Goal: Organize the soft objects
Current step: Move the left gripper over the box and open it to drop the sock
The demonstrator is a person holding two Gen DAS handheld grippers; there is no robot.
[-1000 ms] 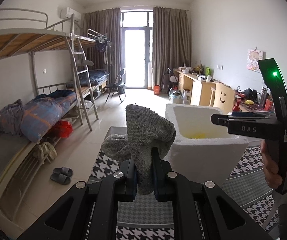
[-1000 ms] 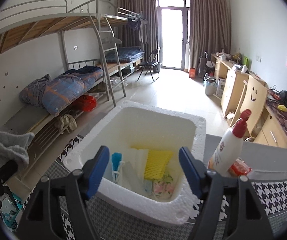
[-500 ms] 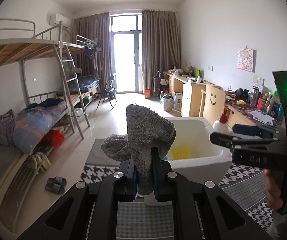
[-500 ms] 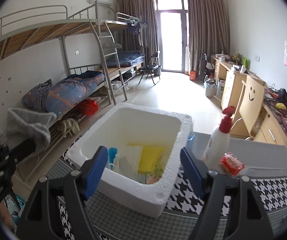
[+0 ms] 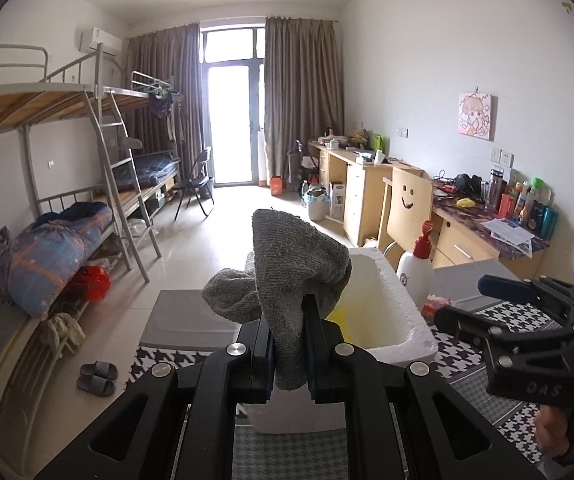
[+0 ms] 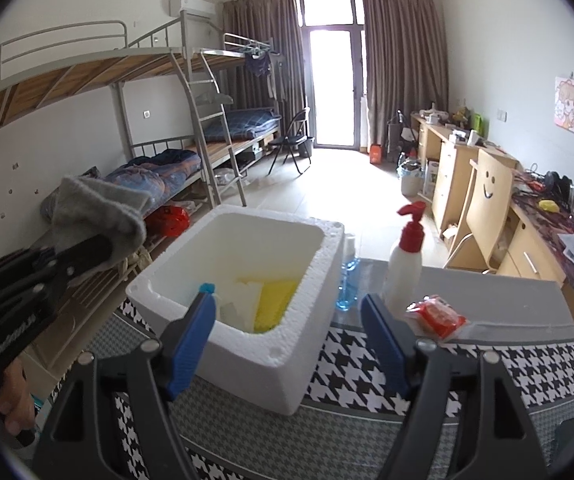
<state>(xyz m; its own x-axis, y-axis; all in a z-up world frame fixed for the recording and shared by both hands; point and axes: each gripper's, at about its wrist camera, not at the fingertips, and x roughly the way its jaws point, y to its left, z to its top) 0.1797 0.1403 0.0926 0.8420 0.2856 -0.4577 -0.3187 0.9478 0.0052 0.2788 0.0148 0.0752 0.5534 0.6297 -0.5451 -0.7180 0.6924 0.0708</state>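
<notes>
A grey knitted cloth (image 5: 291,280) sticks up from my left gripper (image 5: 290,340), which is shut on its lower end. The same cloth (image 6: 95,208) shows at the left of the right wrist view, held up in the air beside the white foam box (image 6: 311,280). That box (image 5: 399,304) stands on the houndstooth tablecloth (image 6: 367,356) and holds a yellow sponge (image 6: 275,304) and pale soft items. My right gripper (image 6: 287,320) hangs open in front of the box's near right corner, nothing between its blue pads.
A white pump bottle with a red top (image 6: 405,264), a small blue bottle (image 6: 349,276) and a red packet (image 6: 435,314) stand right of the box. A bunk bed (image 5: 67,208) lines the left wall, desks (image 5: 447,224) the right. Slippers (image 5: 97,376) lie on the floor.
Both grippers drifted back and to the right; the foam box slid left and grew smaller in the right view. The held cloth rose into fuller view beside the box. The grips are unchanged.
</notes>
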